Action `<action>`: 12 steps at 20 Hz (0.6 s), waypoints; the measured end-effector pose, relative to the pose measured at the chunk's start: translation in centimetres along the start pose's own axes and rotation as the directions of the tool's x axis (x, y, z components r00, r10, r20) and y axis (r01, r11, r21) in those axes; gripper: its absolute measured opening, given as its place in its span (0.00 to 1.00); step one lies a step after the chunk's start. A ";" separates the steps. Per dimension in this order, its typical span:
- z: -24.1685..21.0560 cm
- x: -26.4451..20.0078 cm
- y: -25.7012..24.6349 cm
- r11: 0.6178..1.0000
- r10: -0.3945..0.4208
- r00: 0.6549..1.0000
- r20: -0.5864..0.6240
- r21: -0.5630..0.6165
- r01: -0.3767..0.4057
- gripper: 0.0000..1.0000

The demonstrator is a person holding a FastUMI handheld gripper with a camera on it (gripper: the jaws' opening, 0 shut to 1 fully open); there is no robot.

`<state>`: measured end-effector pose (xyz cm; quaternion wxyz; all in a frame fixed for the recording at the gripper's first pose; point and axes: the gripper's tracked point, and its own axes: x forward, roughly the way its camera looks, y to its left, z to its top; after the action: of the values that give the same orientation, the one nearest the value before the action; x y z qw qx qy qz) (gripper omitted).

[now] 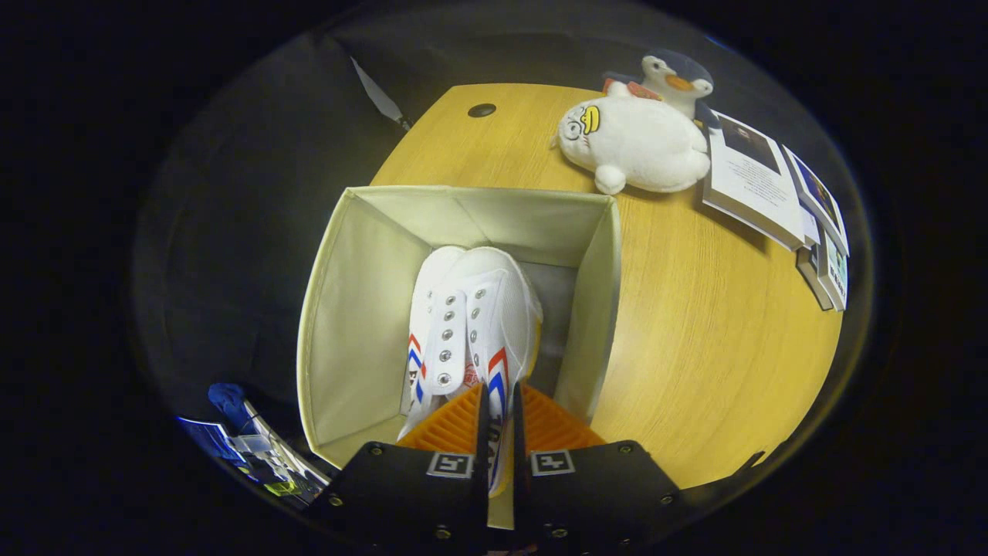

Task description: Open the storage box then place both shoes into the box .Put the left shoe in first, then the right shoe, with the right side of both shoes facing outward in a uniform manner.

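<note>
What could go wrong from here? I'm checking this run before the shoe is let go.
The gripper is shut on the right shoe by a thin bit of its side near the heel; it could slip and drop crooked. It hangs pressed against the left shoe already in the storage box, so releasing may tip both. The box walls look soft; the gripper could snag the near wall when it pulls out.

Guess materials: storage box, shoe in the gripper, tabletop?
Storage box: likely fabric over stiff panels, matte cream, seams creased at corners. Shoe, clamped by gripper: seemingly white canvas, metal eyelets. Tabletop: wood-grain finish, possibly laminate, slight sheen.
</note>
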<state>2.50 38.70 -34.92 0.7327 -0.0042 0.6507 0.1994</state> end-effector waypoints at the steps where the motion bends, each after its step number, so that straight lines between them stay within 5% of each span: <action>1: 0.4 -0.7 0.3 1.000 0.017 1.000 0.014 -0.009 -0.017 0.22; 4: 2.3 -3.0 0.5 0.998 0.022 0.996 0.088 -0.065 -0.016 0.23; 5: 2.5 -3.7 0.4 0.997 0.024 0.994 0.104 -0.077 -0.016 0.35; 6: 2.6 -4.5 0.3 0.997 0.029 0.993 0.118 -0.079 -0.020 0.36; 12: 3.3 -9.6 -2.0 0.998 0.057 0.972 0.228 -0.052 -0.047 0.37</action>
<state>5.50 34.93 -25.73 0.7971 0.0189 0.5568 0.2327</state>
